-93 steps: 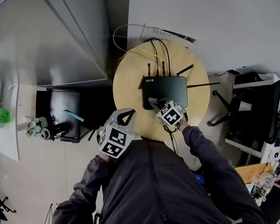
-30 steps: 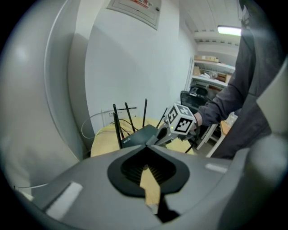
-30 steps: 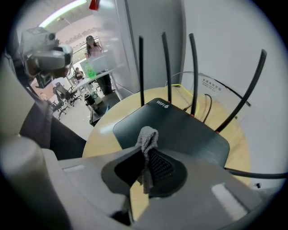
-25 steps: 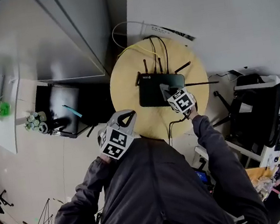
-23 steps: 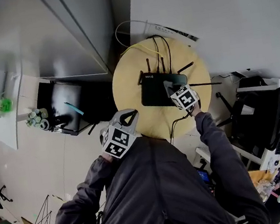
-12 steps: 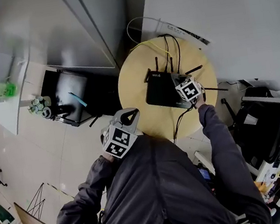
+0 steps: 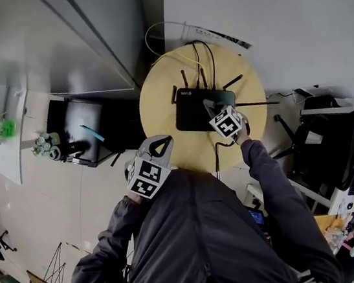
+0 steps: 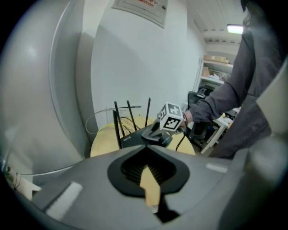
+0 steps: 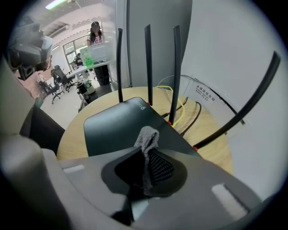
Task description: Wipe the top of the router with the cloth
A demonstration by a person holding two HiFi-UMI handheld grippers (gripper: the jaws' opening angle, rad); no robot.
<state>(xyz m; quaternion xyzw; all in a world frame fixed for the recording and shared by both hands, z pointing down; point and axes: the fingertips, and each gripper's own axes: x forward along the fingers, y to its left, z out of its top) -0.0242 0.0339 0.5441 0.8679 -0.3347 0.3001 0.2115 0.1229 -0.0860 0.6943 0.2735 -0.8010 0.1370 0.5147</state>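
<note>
One small grey cloth point(image 9: 147, 137) is pinched in the jaws of the right gripper point(image 7: 211, 106) against the top of the one black router point(image 7: 191, 111) on the round wooden worktop point(image 7: 158, 107), while the left gripper point(image 7: 159, 146) is held closed and empty.

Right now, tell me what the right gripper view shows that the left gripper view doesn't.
Only the right gripper view: the cloth pinched in the right gripper's jaws, held over the router. Only the left gripper view: the right gripper from outside, with its cube, and the sleeve behind it. Both: the router, its antennas and the table.
</note>
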